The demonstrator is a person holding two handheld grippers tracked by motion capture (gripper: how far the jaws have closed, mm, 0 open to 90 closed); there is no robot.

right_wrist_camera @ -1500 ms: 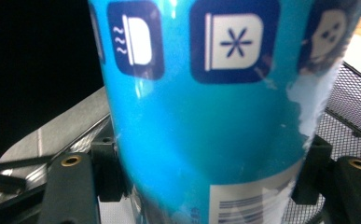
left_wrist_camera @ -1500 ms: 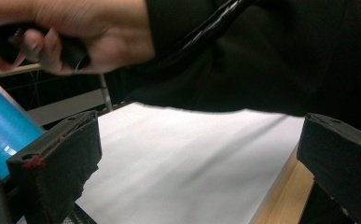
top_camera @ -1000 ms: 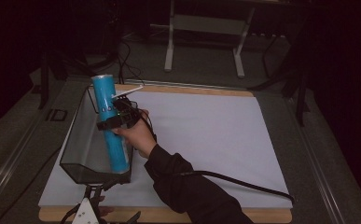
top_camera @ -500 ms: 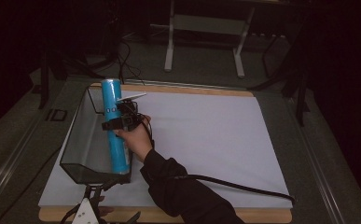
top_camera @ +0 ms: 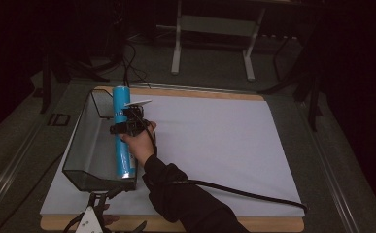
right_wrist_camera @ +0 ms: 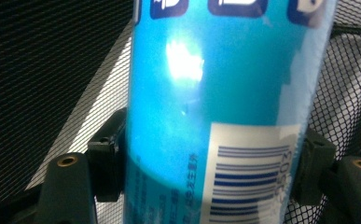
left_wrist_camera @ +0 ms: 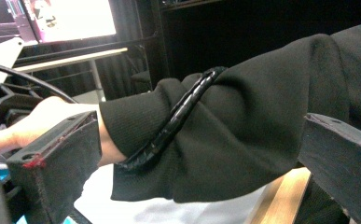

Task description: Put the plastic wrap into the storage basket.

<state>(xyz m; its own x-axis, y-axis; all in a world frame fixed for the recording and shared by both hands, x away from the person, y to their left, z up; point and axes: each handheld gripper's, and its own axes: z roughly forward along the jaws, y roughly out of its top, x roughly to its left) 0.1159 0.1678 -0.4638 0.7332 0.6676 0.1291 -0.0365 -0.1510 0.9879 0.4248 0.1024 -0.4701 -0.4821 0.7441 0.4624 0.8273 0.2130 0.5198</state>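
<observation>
Lying lengthwise in the mesh basket point(top_camera: 81, 145), the blue can point(top_camera: 122, 145) has its long axis running from about 12 o'clock down to 6 o'clock in the high view, along the basket's right wall and with its far end poking over the basket's far rim. The right gripper point(top_camera: 121, 128) crosses it from the 3 o'clock side, near the middle of its length. In the right gripper view the can point(right_wrist_camera: 215, 102) sits squarely between the two jaws, a black pad on either flank; the jaws have just been easing apart, and the pads look no more than lightly touching it, so I judge the can is being let go to rest in the basket. The left gripper point(top_camera: 94, 219) waits at 6 o'clock, at the counter's point(top_camera: 214, 145) near edge, its jaws spread wide on nothing, pointing towards the sleeve point(left_wrist_camera: 243, 121). The right hand is nearer the can by far.
</observation>
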